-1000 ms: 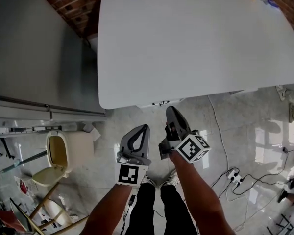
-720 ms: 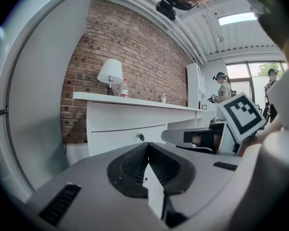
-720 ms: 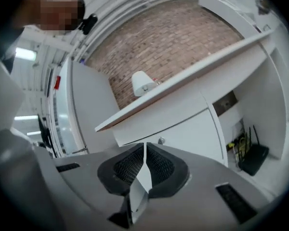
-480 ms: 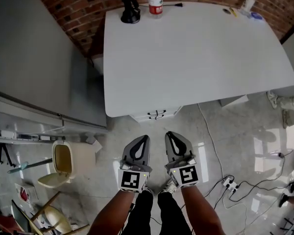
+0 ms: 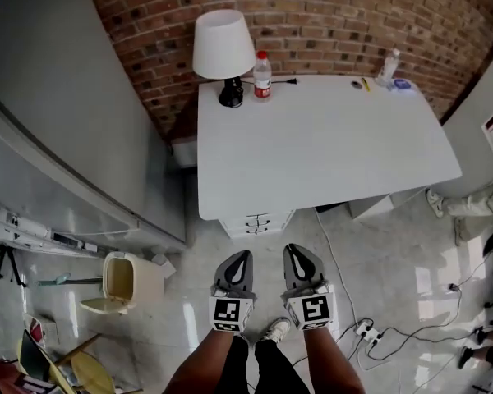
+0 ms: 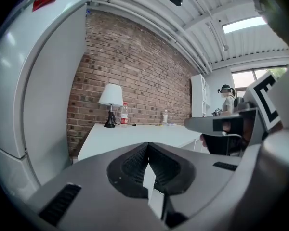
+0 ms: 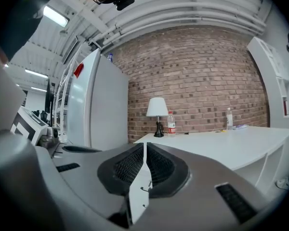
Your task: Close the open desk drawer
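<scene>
A white desk (image 5: 329, 150) stands against the brick wall. Under its near left corner sits a white drawer unit (image 5: 257, 222) with dark handles; its fronts look flush. Both grippers hover side by side over the floor, well short of the desk. My left gripper (image 5: 237, 257) is shut with nothing between its jaws. My right gripper (image 5: 297, 253) is likewise shut and empty. In the left gripper view the desk (image 6: 135, 134) lies ahead at about jaw height; in the right gripper view the desk (image 7: 221, 143) spreads to the right.
On the desk's far edge stand a white lamp (image 5: 223, 52), a plastic bottle (image 5: 262, 76) and a second bottle (image 5: 387, 66). A large white cabinet (image 5: 57, 130) fills the left. A beige bin (image 5: 127, 283) and a power strip (image 5: 363, 329) lie on the floor.
Both grippers have risen and pulled back from the desk's front edge. The right gripper has rolled upright, parallel to the left one. The view now takes in the whole desk and wall.
</scene>
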Demonstrator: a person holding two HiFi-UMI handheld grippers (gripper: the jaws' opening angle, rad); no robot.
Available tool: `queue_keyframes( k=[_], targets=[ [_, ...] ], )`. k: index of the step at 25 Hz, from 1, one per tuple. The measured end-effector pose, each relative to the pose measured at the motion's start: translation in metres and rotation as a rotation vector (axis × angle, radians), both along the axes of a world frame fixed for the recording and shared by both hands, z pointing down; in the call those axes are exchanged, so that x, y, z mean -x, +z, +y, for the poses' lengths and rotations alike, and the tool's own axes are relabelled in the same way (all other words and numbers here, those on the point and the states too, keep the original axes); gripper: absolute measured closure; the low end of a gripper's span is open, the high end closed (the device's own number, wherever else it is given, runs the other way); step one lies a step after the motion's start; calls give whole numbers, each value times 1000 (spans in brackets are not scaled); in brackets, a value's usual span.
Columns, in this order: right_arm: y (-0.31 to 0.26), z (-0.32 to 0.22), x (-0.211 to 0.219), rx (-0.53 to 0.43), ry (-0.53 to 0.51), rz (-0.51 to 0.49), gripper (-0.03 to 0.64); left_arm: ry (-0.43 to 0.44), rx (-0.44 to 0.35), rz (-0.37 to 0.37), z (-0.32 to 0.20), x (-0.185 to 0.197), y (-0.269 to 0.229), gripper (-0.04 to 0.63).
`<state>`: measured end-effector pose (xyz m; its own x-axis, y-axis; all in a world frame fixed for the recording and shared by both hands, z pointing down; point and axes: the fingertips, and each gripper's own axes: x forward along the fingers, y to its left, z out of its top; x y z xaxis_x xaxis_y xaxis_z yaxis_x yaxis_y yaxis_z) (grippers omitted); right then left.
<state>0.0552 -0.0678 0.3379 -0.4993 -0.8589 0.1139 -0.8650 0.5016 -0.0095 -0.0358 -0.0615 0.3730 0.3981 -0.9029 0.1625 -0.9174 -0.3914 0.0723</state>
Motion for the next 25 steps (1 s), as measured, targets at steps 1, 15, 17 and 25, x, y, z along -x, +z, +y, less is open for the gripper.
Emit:
queue_keyframes(
  k=[1,15,17,25],
  targets=[
    [-10,7,2,0,-10,-4,578,-7,9,-3,5,0,-7,588],
    [-101,93,34,-28,-172,5,578,11,18,-44,63,23,-102,588],
    [-109,92,31,-33,-155,3,578,9,8,-37,67,27,-114,588],
    [-141,85,36,-53,-136,-2,581,0,-63,-64,75,36,-155,588]
  ],
)
